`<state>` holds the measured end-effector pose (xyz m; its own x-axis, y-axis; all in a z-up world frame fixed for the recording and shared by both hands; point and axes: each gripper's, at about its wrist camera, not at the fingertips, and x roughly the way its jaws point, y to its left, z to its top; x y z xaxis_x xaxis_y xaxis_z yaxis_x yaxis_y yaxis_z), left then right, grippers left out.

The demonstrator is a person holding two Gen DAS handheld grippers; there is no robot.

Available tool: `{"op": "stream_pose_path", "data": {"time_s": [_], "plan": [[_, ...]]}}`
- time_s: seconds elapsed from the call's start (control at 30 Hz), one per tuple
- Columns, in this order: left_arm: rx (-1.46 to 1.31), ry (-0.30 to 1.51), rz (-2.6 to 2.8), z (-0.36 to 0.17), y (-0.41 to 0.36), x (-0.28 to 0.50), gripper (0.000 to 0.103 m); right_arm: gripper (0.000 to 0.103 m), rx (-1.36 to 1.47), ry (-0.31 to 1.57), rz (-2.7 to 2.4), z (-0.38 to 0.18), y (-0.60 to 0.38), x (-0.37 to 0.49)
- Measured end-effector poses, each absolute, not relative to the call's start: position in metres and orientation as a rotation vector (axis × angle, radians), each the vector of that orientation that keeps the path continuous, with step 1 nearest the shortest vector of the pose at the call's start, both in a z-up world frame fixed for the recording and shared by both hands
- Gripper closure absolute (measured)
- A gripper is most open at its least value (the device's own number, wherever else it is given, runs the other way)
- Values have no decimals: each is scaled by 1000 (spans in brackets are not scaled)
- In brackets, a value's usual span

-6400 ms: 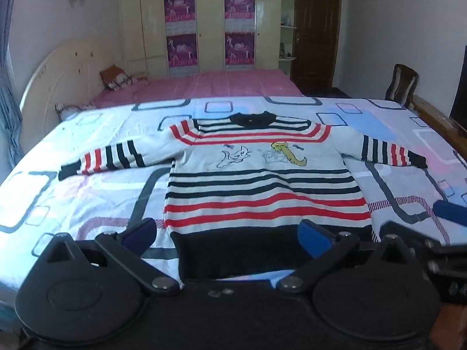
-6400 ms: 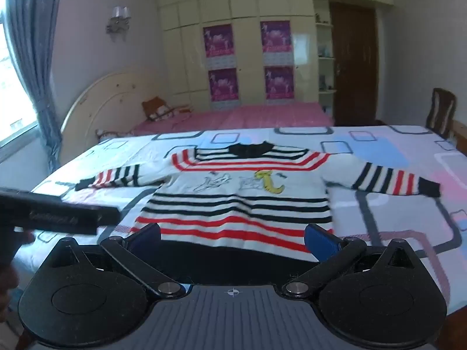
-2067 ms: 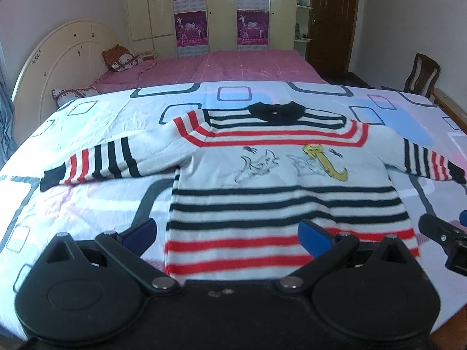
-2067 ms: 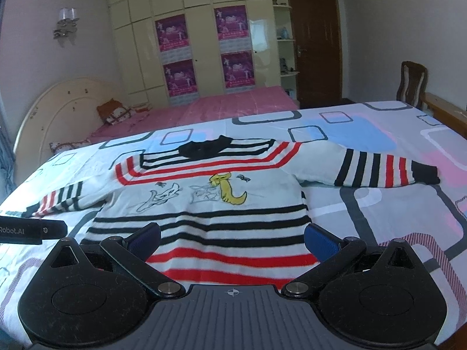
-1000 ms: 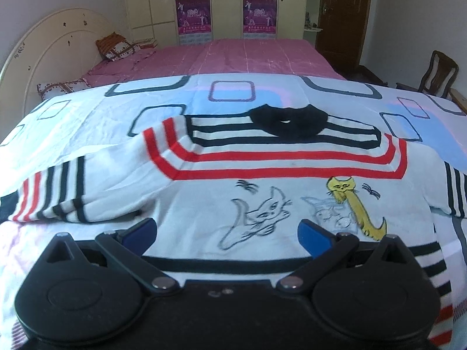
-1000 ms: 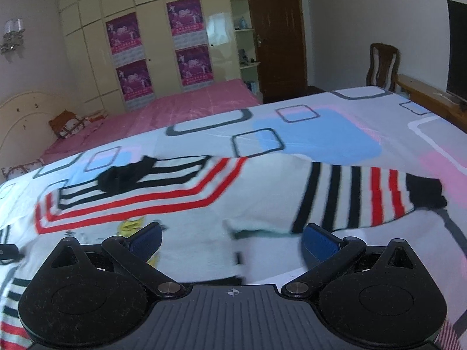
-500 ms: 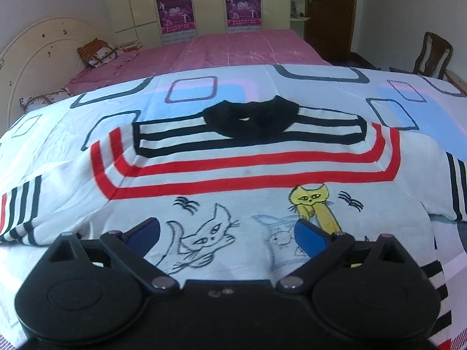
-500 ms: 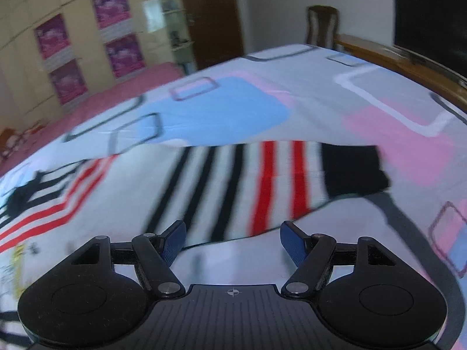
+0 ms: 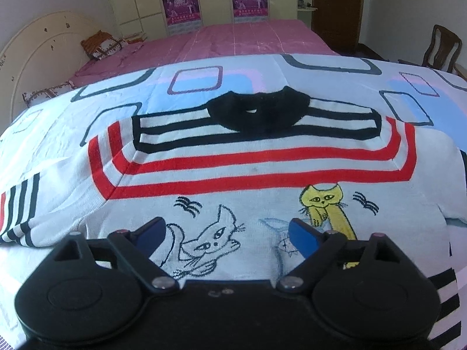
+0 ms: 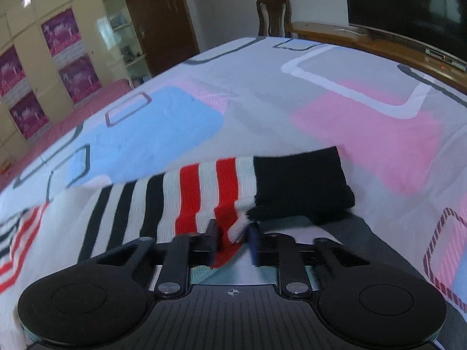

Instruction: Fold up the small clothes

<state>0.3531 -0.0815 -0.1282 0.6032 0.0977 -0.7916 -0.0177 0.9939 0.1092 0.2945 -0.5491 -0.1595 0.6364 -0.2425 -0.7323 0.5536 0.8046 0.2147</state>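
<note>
A small white sweater (image 9: pixel 256 157) with black and red stripes, a black collar and cat drawings lies flat on the bed. My left gripper (image 9: pixel 226 233) hovers over the cat drawings on its chest. Its jaws are wide apart and closing, with only the flat fabric below them. In the right wrist view the striped right sleeve (image 10: pixel 186 192) ends in a black cuff (image 10: pixel 300 183). My right gripper (image 10: pixel 233 239) is closing on the sleeve's near edge just short of the cuff. A bunch of red and white knit is pinched between its pads.
The sweater rests on a white bed cover (image 9: pixel 192 81) with blue, pink and grey squares. A pink bed (image 9: pixel 233 40) and cream headboard (image 9: pixel 43 46) lie beyond. A wooden bed rail (image 10: pixel 364 40), a chair (image 10: pixel 271 17) and a dark screen (image 10: pixel 408 5) stand to the right.
My right gripper has swung right along the sleeve to its cuff end and its jaws have closed in on the fabric. The left gripper moved forward over the chest and narrowed a little.
</note>
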Motion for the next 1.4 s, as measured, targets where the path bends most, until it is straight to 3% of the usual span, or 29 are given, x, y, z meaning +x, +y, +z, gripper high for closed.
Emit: {"op": "stream_pose_path", "data": {"time_s": [0.27, 0.53, 0.87, 1.1, 1.13, 1.17, 1.2, 1.23, 1.27, 1.4], "plan": [[61, 915, 61, -121, -64, 350, 18, 92, 324, 631, -384, -118, -506, 291], [7, 881, 82, -111, -17, 342, 18, 92, 179, 552, -88, -71, -371, 314], [-22, 882, 120, -112, 52, 332, 18, 92, 124, 731, 234, -131, -192, 355], [-70, 899, -25, -118, 48, 339, 15, 91, 107, 774, 228, -139, -177, 350], [-78, 908, -62, -119, 41, 342, 14, 89, 100, 771, 209, -135, -185, 348], [-95, 919, -101, -122, 32, 348, 14, 76, 97, 765, 187, -132, -193, 344], [-108, 931, -124, -124, 25, 352, 14, 48, 99, 757, 155, -130, -204, 343], [-122, 942, -153, -126, 16, 357, 15, 36, 102, 747, 126, -127, -214, 339], [-134, 951, -188, -129, 5, 363, 16, 30, 99, 731, 100, -124, -222, 333], [-137, 972, -300, -139, -45, 389, 21, 30, 93, 743, 20, -126, -261, 318]]}}
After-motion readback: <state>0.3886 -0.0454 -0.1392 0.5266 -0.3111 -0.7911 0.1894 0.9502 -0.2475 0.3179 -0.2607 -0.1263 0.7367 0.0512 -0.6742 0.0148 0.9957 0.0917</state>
